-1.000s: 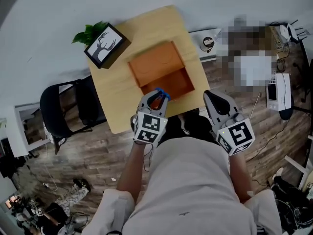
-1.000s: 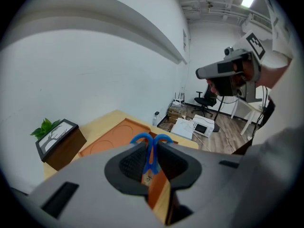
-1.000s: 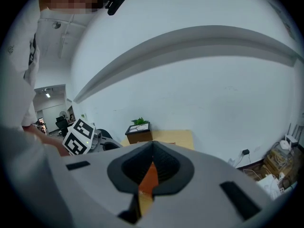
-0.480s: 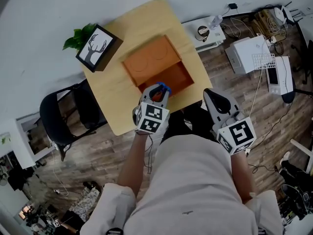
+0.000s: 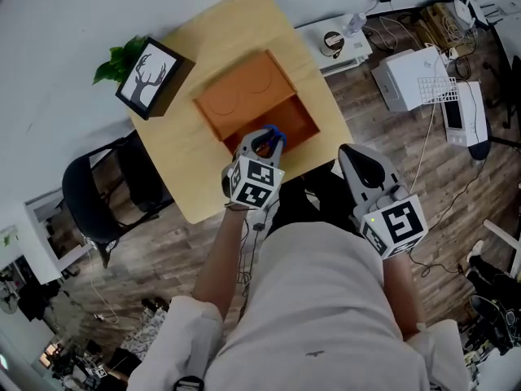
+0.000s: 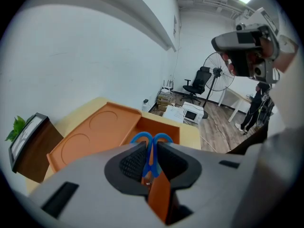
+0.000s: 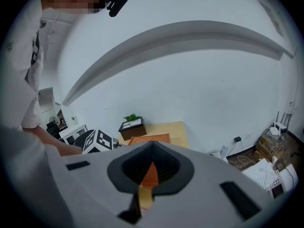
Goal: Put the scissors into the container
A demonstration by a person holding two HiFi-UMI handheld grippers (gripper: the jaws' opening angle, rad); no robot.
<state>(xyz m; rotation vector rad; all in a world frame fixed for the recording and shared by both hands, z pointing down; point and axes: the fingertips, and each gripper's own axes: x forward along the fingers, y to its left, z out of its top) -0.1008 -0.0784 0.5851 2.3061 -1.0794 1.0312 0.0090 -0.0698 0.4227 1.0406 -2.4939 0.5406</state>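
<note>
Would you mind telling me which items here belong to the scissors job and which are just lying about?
Job in hand: scissors, gripped in the left claw; orange container on the table.

Lying about: deer picture; plant; chair; microwave. The right claw is shut and empty.

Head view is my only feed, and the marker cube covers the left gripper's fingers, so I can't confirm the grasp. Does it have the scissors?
Observer: Yes. In the left gripper view, the left gripper has its fingers shut on the scissors, with the blue handle loops poking out past the tips.
Operator: Where do the loops point?
Observer: Toward the open compartment of the orange container, which lies just beyond them in that view.
Operator: And the right gripper?
Observer: The right gripper has its fingers shut with nothing between them.
</note>
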